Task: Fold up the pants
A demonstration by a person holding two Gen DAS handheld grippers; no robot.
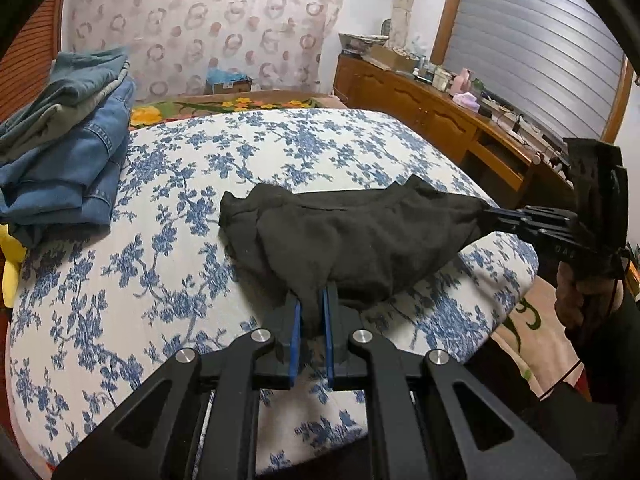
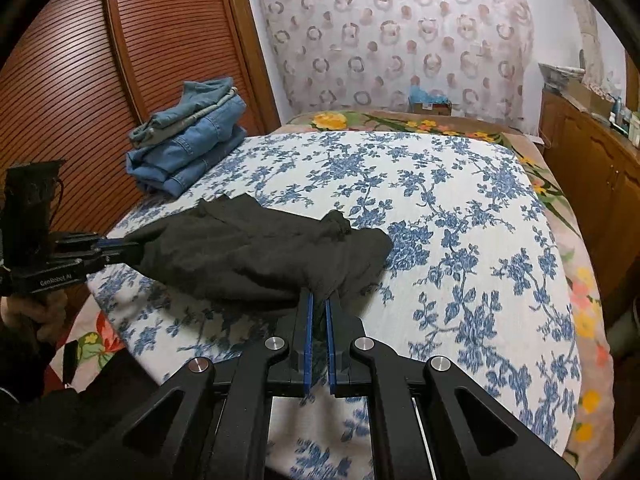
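The black pants (image 1: 352, 236) hang bunched between both grippers just above the blue-flowered bedspread (image 1: 180, 184). My left gripper (image 1: 312, 300) is shut on one end of the pants. My right gripper (image 1: 486, 214) comes in from the right and is shut on the other end. In the right wrist view the pants (image 2: 256, 252) stretch from my right gripper (image 2: 319, 300) to the left gripper (image 2: 132, 250) at the left. The far part of the cloth rests on the bed.
A stack of folded blue jeans (image 1: 68, 152) lies at the bed's far left, also in the right wrist view (image 2: 188, 140). A wooden sideboard (image 1: 432, 108) with clutter stands to the right. A slatted wooden wardrobe (image 2: 80, 80) stands to the left.
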